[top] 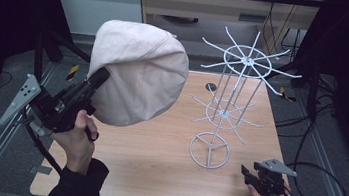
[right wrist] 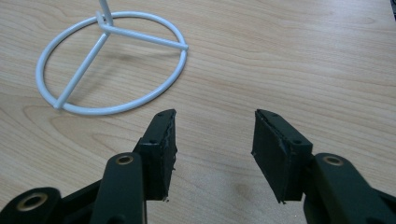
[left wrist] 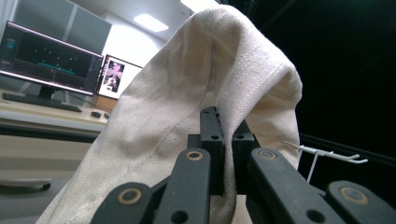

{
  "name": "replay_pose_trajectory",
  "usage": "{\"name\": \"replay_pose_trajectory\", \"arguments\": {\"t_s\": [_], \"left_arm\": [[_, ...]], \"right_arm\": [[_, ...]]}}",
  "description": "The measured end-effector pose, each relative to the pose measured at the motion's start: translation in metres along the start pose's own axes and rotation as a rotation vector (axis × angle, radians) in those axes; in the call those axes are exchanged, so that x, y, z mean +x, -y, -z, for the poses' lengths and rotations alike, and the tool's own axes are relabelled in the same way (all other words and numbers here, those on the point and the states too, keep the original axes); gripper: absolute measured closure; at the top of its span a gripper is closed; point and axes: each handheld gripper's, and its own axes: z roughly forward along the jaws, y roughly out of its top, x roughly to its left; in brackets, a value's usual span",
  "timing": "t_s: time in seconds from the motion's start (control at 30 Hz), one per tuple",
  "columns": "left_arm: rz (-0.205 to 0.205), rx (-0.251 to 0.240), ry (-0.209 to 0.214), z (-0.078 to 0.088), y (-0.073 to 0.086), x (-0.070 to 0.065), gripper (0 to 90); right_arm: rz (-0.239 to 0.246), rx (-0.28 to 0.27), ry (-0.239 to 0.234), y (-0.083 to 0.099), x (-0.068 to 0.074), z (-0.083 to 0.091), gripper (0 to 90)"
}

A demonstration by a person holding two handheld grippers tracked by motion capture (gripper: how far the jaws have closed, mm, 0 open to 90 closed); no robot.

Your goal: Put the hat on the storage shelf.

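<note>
My left claw [top: 100, 76] pinches the cream hat [top: 140, 71], lifted clear of the table [top: 156, 151]. Hanging it on the white wire rack [top: 234, 85] remains; my right claw [right wrist: 212, 144] rests spread and empty.

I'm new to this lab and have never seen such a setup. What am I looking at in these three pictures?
A person sits at a wooden table with a hand-held gripper in each hand. The high view looks down from above; the other two come from cameras riding on each gripper. The left gripper is shut on a beige cloth hat, lifted off the table; its jaws pinch the fabric in the left gripper view. The right gripper rests low near the table edge, jaws open and holding nothing. A white wire rack with hooks stands on the table.
</note>
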Motion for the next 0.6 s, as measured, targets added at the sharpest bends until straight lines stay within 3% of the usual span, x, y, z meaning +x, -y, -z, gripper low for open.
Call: {"name": "replay_pose_trajectory", "arguments": {"t_s": [0.6], "left_arm": [[0.004,-0.069,0.067,-0.016,-0.013,-0.019,88.5]], "right_arm": [[-0.002,0.001,-0.005,0.0,-0.001,0.0,49.5]]}}
